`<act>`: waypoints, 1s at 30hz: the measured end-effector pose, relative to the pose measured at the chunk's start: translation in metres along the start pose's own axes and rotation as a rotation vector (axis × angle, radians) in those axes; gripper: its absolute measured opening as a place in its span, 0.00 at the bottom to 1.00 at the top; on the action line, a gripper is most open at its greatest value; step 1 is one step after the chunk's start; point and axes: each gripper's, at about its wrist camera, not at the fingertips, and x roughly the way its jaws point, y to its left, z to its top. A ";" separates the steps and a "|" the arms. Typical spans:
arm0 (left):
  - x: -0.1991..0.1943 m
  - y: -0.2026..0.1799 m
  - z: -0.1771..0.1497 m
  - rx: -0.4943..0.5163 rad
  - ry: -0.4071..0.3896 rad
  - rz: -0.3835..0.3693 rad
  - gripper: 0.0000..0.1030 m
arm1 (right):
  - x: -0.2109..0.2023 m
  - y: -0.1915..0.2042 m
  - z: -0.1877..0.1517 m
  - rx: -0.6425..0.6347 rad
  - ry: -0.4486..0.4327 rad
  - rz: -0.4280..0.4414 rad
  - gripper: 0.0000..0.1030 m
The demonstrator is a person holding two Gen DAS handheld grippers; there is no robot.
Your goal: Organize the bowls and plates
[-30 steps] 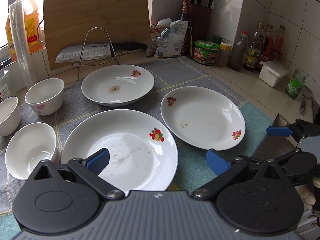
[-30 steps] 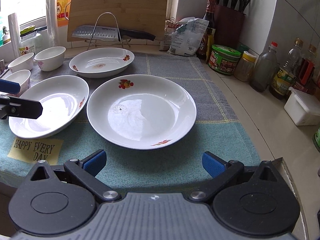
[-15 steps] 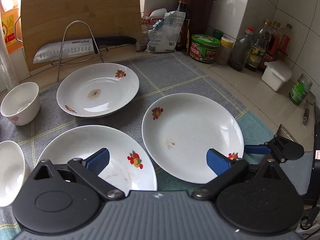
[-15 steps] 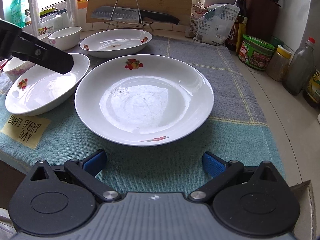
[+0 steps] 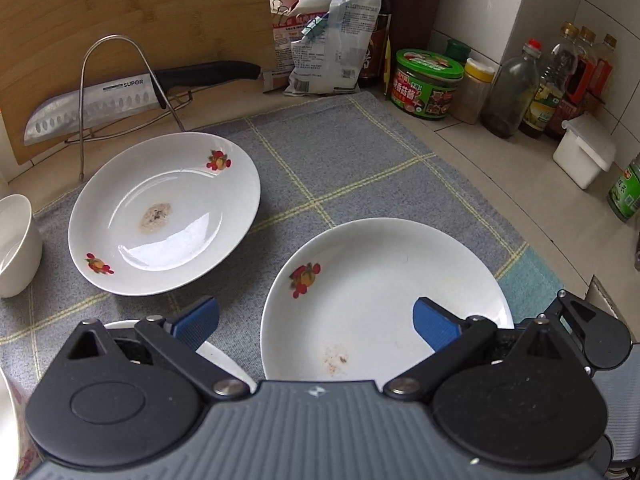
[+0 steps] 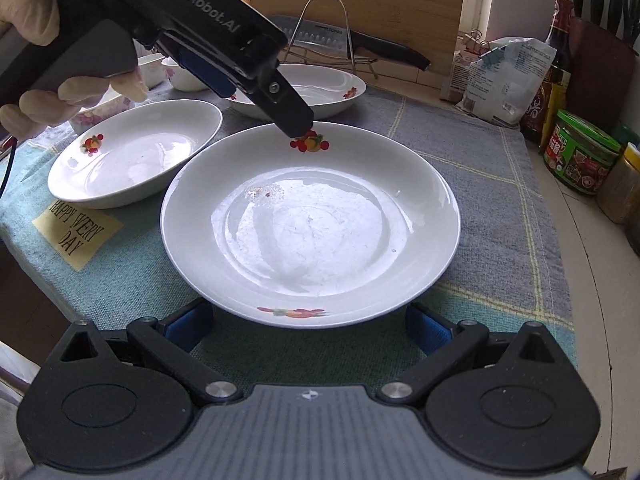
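Three white plates with fruit motifs lie on a checked cloth (image 5: 360, 152). My left gripper (image 5: 316, 320) is open above the near right plate (image 5: 384, 280), with its left pad over the cloth. The far plate (image 5: 164, 212), with a brown stain, lies behind it, and a sliver of the third plate (image 5: 216, 354) shows below. My right gripper (image 6: 308, 328) is open at the near rim of that same right plate (image 6: 310, 224), touching nothing. In the right wrist view the left gripper (image 6: 260, 96), held by a gloved hand (image 6: 36, 16), hangs over that plate's far rim. White bowls (image 6: 180, 76) stand at the back left.
A knife on a wire rack (image 5: 100, 104) and a wooden board (image 5: 140, 12) stand behind the plates. Jars, bottles (image 5: 508, 88) and a white box (image 5: 584, 156) line the right wall. A yellow label (image 6: 76, 232) marks the cloth's front left, near the counter edge.
My left gripper has swung right, from the front left plate to above the right plate. My right gripper has moved in to that plate's near rim. Both stayed open.
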 end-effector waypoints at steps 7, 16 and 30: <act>0.030 0.012 0.010 -0.003 0.089 -0.092 0.99 | 0.000 0.000 0.000 0.005 -0.002 -0.004 1.00; 0.054 0.011 0.021 0.071 0.160 -0.185 0.99 | 0.002 0.002 0.000 0.038 -0.012 -0.036 1.00; 0.067 0.000 0.022 0.189 0.230 -0.211 1.00 | 0.000 0.002 -0.004 0.044 -0.040 -0.044 1.00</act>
